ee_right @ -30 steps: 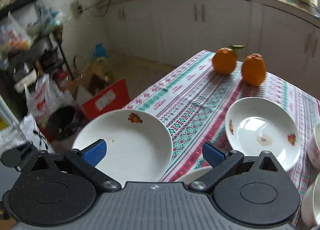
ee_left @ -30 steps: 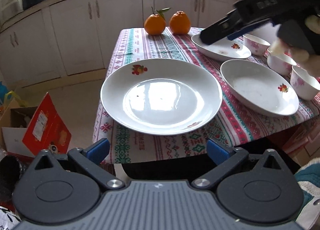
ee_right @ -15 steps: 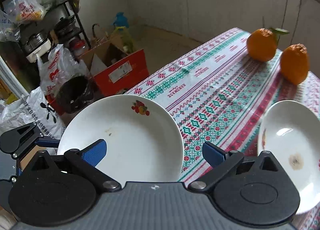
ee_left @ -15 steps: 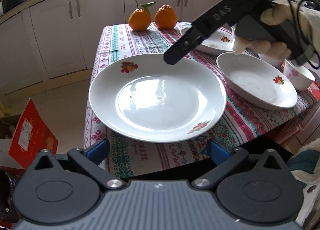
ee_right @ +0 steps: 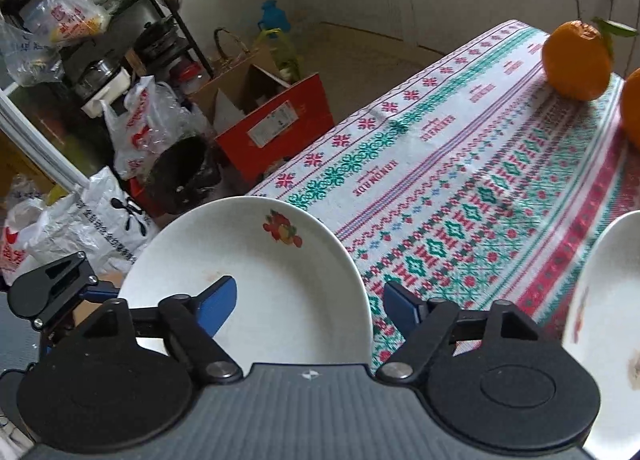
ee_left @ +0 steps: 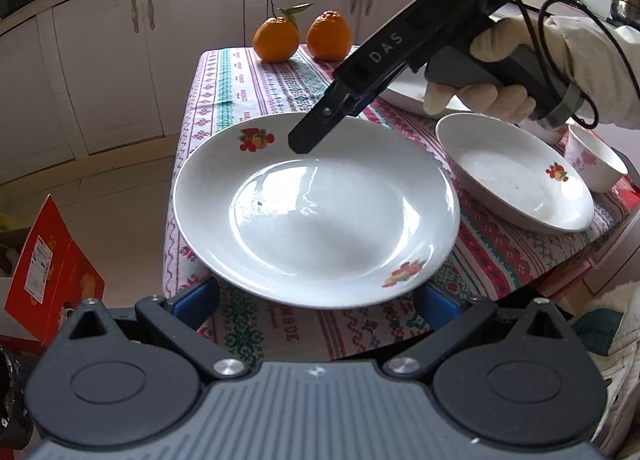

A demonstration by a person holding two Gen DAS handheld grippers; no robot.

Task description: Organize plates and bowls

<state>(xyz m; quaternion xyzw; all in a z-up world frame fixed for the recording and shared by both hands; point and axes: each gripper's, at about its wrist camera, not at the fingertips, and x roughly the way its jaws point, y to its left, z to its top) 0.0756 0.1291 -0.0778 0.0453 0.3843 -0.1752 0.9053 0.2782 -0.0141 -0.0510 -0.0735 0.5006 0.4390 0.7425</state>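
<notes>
Step in hand: taking hold of the large plate (ee_left: 316,211), the first piece to be gathered, by my reading.
Large plate: white with fruit decals, at the near left corner of the tabletop (ee_left: 256,87), its near rim overhanging the near edge.
Right tool (ee_right: 308,302): jaws closing, one blue pad over the plate's inside and the other outside its rim; the rim stands between them, and no pad visibly presses on it yet. From the left wrist view its black finger hangs over the plate's far rim.
Right hand (ee_left: 516,71): gloved, gripping the tool's handle above the right side of the tabletop.
Left tool (ee_left: 316,300): jaws wide, blue pads to either side of the plate's overhanging near rim and below it; nothing held.
Second plate (ee_left: 516,179): deeper, by the right edge, just beside the large plate but apart from it.
Small bowl (ee_left: 596,163): pink-flowered, at the right edge beyond the second plate.
Oranges (ee_left: 304,37): two at the far edge, well apart from the plates.
Next move calls for: closing fully on the rim before any lift, then keeping the plate level, since it is wide, glazed and likely slippery.
Risk: a one-sided pinch could let the plate tilt off the edge.
</notes>
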